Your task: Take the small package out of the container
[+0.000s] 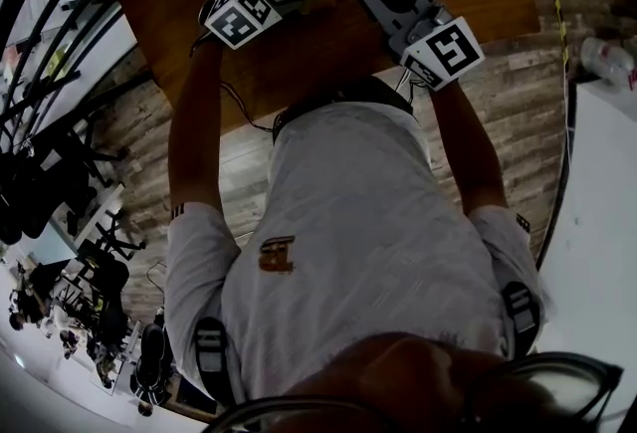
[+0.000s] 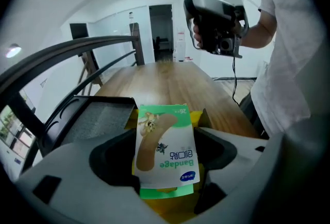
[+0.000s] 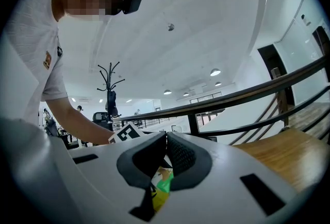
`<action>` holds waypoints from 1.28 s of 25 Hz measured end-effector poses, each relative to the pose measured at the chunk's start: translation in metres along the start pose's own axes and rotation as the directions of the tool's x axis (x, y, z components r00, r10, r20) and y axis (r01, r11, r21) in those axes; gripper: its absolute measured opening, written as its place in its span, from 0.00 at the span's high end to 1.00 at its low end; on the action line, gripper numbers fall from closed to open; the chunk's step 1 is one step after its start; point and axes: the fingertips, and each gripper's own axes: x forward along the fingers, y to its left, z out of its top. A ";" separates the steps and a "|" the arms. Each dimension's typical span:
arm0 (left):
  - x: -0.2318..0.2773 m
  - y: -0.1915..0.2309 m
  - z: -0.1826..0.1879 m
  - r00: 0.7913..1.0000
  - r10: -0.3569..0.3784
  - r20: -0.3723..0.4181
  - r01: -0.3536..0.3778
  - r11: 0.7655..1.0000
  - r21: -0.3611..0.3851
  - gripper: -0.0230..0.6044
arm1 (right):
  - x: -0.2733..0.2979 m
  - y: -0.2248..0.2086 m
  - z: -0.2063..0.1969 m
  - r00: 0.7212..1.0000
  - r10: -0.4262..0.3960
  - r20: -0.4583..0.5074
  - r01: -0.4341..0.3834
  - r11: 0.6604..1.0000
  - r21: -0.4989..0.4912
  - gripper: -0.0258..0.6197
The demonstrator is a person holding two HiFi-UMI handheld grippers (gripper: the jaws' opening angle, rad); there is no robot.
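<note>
Between the fingers of the left gripper [image 2: 166,133]: the small package [image 2: 165,148], a white-and-green bandage sachet, pinched on both sides by the dark pads. Held lengthwise along the fingers, print upside down toward the camera, far edge reaching about level with the fingertips. Just beneath and behind it, the yellow container [image 2: 170,206], open, with one brown flap [image 2: 206,116] standing up beside the right-hand finger. Cannot tell whether the sachet's underside touches the container. Left of these fingers, a dark mesh-faced tray [image 2: 100,117] with a black rim, resting on the wooden table [image 2: 175,81].

Fingers of the right gripper [image 3: 165,139] pressed together, ribbed pads meeting at the tips, nothing clamped between them. Below the pads, through the gap behind them, a sliver of green and yellow: package and container beyond. Left of those fingers, the marker cube [image 3: 124,134] of the other gripper and a bare forearm [image 3: 69,115].

From the head view, both grippers raised over the table, right fingertips aimed toward the package, near it but apart.
</note>
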 end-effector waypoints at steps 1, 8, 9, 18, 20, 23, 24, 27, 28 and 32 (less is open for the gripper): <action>-0.005 0.000 0.004 0.999 0.019 0.028 -0.019 1.000 -0.010 0.37 | 0.001 0.003 0.000 1.000 0.003 -0.001 -0.003 1.000 -0.002 0.91; -0.048 0.001 0.041 0.961 0.164 0.223 -0.151 0.986 -0.077 0.37 | 0.004 0.017 0.002 1.000 0.029 -0.002 -0.029 0.999 -0.015 0.91; -0.055 0.002 0.047 0.949 0.189 0.251 -0.171 0.981 -0.089 0.37 | 0.004 0.018 0.003 0.999 0.033 0.001 -0.033 0.999 -0.016 0.91; -0.121 0.004 0.078 0.822 0.358 0.443 -0.305 0.934 -0.188 0.37 | 0.014 0.037 0.017 0.998 0.059 0.019 -0.059 0.998 -0.030 0.91; -0.133 0.001 0.082 0.790 0.384 0.478 -0.321 0.923 -0.210 0.37 | 0.014 0.043 0.018 0.998 0.065 0.025 -0.064 0.997 -0.035 0.91; -0.149 -0.007 0.088 0.743 0.416 0.525 -0.340 0.909 -0.239 0.37 | 0.011 0.051 0.021 0.997 0.073 0.032 -0.072 0.997 -0.040 0.91; -0.155 -0.008 0.089 0.727 0.426 0.538 -0.346 0.905 -0.249 0.37 | 0.012 0.054 0.021 0.996 0.076 0.034 -0.075 0.996 -0.042 0.91; -0.175 -0.011 0.095 0.655 0.456 0.603 -0.360 0.889 -0.282 0.37 | 0.015 0.061 0.023 0.996 0.085 0.037 -0.083 0.995 -0.051 0.91; -0.182 -0.014 0.098 0.628 0.464 0.625 -0.365 0.884 -0.291 0.37 | 0.014 0.065 0.024 0.996 0.086 0.039 -0.084 0.995 -0.053 0.91; -0.206 -0.030 0.107 0.539 0.504 0.674 -0.373 0.861 -0.346 0.37 | 0.004 0.081 0.034 0.994 0.092 0.061 -0.088 0.994 -0.060 0.91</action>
